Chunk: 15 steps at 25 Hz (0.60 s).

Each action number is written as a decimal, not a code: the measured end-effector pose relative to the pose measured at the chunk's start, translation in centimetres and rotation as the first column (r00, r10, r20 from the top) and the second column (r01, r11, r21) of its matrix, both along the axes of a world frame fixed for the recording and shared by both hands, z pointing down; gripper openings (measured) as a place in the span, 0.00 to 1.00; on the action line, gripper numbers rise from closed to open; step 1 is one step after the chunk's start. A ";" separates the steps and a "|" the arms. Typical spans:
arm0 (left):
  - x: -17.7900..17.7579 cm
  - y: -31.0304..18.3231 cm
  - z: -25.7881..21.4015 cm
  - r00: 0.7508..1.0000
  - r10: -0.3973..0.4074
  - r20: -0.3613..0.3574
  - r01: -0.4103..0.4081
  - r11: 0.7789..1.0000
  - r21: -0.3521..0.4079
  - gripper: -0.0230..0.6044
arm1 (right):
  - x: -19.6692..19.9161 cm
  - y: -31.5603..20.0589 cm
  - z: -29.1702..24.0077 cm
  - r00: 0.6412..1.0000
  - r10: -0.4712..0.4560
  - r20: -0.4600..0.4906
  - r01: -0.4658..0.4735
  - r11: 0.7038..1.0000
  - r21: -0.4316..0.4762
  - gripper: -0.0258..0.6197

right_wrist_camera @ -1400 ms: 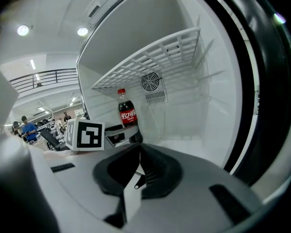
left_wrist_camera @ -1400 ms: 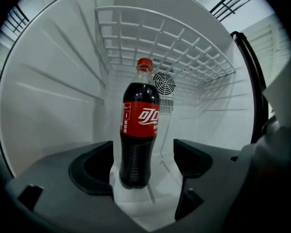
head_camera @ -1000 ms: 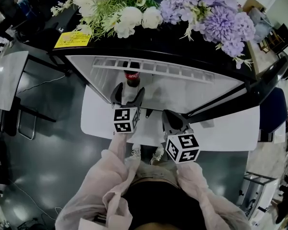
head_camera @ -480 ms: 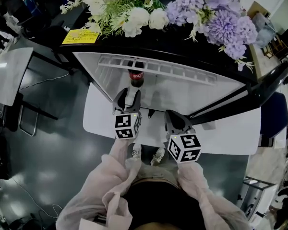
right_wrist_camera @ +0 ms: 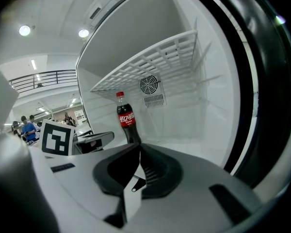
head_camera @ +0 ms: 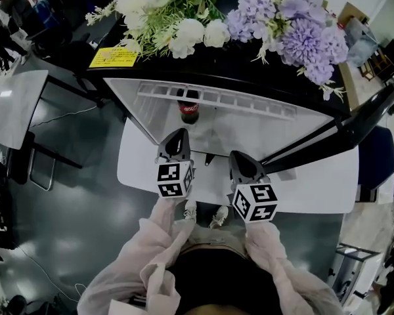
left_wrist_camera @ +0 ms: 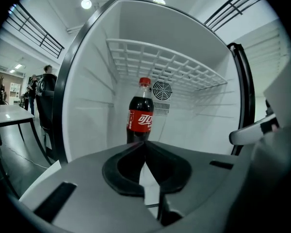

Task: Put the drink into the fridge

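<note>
A cola bottle [head_camera: 189,110] [left_wrist_camera: 140,115] [right_wrist_camera: 127,123] with a red cap and label stands upright on the white floor of the open fridge [head_camera: 262,128], under its wire shelf [head_camera: 217,98]. My left gripper [head_camera: 177,134] [left_wrist_camera: 144,142] sits just in front of the bottle, clear of it. Its jaws have just been closing and now meet with nothing between them. My right gripper [head_camera: 239,156] [right_wrist_camera: 138,145] hovers to the right at the fridge's mouth, shut and empty.
The fridge door [head_camera: 358,118] hangs open at the right. White and purple flowers [head_camera: 249,18] lie on the black fridge top. A white board [head_camera: 134,166] lies under the fridge front. A grey table [head_camera: 13,104] stands at the left, with people [left_wrist_camera: 43,84] beyond it.
The left gripper has let go of the bottle, drawn back toward me and shut its jaws. The bottle stays standing in the fridge. The right gripper has kept still.
</note>
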State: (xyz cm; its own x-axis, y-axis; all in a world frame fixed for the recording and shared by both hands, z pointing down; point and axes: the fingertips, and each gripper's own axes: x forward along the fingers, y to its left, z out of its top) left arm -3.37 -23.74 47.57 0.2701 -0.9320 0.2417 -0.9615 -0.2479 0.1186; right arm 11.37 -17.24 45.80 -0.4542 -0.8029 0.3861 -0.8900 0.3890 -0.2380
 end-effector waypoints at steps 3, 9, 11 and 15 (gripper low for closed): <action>0.3 0.3 0.0 1.000 0.023 -0.004 -0.023 1.000 -0.020 0.05 | -0.1 -0.2 -0.3 1.000 0.002 0.002 -0.002 1.000 0.008 0.06; 1.4 1.3 -1.4 0.995 0.098 -0.029 -0.099 0.994 -0.041 0.05 | -0.2 -0.8 -1.0 1.000 -0.012 -0.003 0.012 0.999 0.036 0.06; 1.6 1.7 -2.2 0.992 0.124 -0.024 -0.125 0.991 -0.042 0.05 | -0.4 -1.0 -1.5 1.000 -0.019 -0.006 0.019 0.998 0.052 0.06; 1.4 2.5 -3.6 0.988 0.150 -0.039 -0.151 0.988 -0.034 0.05 | -0.5 -1.4 -2.7 0.999 -0.029 0.019 0.027 0.997 0.079 0.06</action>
